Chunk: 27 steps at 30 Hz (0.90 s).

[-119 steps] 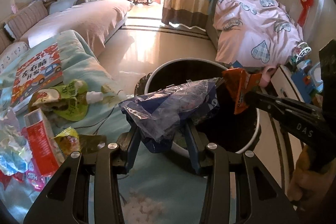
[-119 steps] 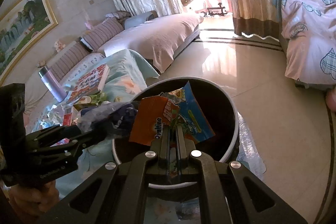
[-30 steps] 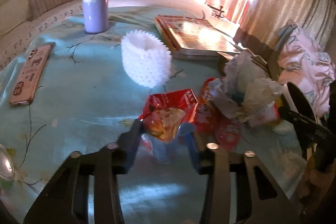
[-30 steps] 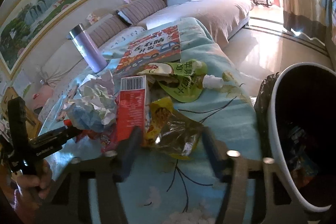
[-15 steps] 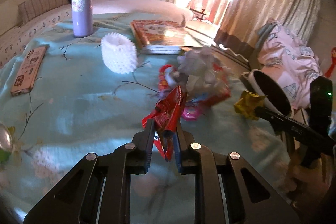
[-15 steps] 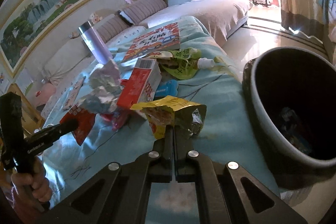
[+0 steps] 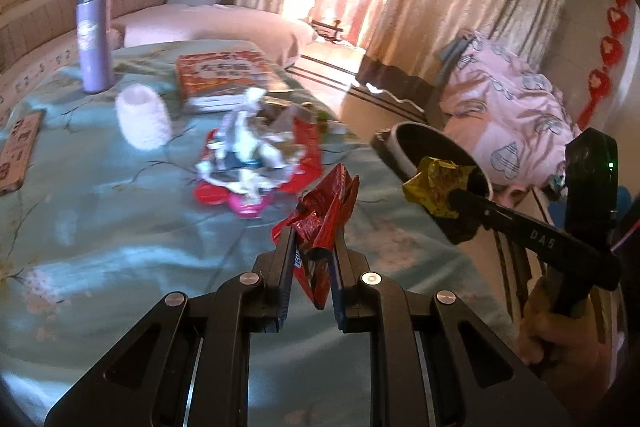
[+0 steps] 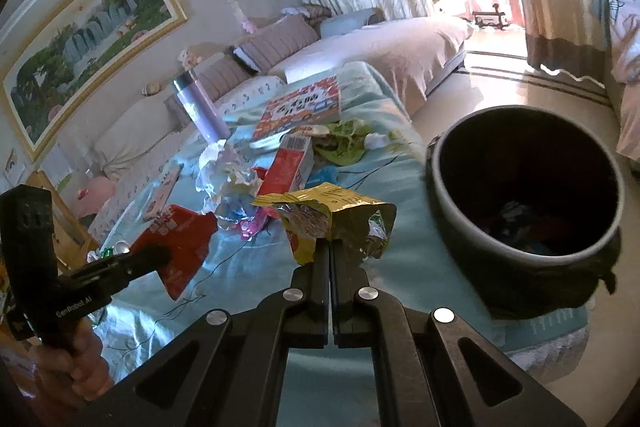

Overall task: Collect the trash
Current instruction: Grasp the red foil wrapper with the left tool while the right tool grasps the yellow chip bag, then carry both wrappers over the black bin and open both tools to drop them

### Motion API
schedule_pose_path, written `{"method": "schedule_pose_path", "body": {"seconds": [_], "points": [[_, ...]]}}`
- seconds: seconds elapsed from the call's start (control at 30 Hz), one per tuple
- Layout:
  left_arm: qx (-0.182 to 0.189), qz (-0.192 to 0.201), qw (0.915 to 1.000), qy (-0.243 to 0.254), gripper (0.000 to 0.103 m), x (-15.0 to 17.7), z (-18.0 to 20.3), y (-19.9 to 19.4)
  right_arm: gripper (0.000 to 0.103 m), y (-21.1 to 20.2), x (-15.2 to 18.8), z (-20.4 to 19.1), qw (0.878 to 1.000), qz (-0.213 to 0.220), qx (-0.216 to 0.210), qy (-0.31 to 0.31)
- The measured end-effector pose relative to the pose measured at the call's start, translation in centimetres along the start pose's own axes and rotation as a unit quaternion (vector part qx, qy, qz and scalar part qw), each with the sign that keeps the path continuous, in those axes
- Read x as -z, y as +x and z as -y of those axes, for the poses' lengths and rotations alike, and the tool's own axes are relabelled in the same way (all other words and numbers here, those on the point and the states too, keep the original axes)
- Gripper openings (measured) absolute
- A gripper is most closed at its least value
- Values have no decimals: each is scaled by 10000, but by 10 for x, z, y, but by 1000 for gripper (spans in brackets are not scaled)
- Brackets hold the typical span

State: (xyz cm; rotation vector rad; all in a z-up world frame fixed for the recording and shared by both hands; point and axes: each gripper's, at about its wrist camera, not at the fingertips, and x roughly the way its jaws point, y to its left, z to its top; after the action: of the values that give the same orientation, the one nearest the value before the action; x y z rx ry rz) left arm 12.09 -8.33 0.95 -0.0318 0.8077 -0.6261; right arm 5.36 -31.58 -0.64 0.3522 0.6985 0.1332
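My left gripper (image 7: pixel 314 241) is shut on a crumpled red snack wrapper (image 7: pixel 326 211) and holds it above the teal tablecloth; it also shows in the right wrist view (image 8: pixel 180 247). My right gripper (image 8: pixel 329 245) is shut on a yellow foil wrapper (image 8: pixel 328 213), held just left of the dark round trash bin (image 8: pixel 528 259); the wrapper also shows in the left wrist view (image 7: pixel 438 185). The bin (image 7: pixel 404 151) stands off the table's right edge. A pile of crumpled white paper and red packets (image 7: pixel 256 151) lies on the table.
A purple flask (image 7: pixel 94 37), a white knitted cup (image 7: pixel 144 117), a red book (image 7: pixel 224 75) and a phone (image 7: pixel 18 151) lie on the table. A red carton (image 8: pixel 290 163) and a green pouch (image 8: pixel 340 143) lie near the book. A chair with pink bedding (image 7: pixel 516 107) stands behind the bin.
Both grippers have lifted their wrappers off the table and swung right toward the bin. The bin is nearer in the right wrist view.
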Motion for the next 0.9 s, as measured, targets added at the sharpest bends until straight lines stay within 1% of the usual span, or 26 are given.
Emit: {"method": "schedule_pose_path", "body": {"seconds": [0.43, 0.8, 0.9], "points": [[273, -103, 9986, 434, 15, -14, 57, 26, 0, -31, -3, 41, 9987, 271, 303, 298], [433, -146, 9964, 713, 15, -35, 98, 54, 0, -38, -14, 80, 9963, 380, 552, 540], [405, -128, 9960, 785, 15, -40, 107, 62, 0, -40, -18, 90, 9955, 412, 642, 567]]}}
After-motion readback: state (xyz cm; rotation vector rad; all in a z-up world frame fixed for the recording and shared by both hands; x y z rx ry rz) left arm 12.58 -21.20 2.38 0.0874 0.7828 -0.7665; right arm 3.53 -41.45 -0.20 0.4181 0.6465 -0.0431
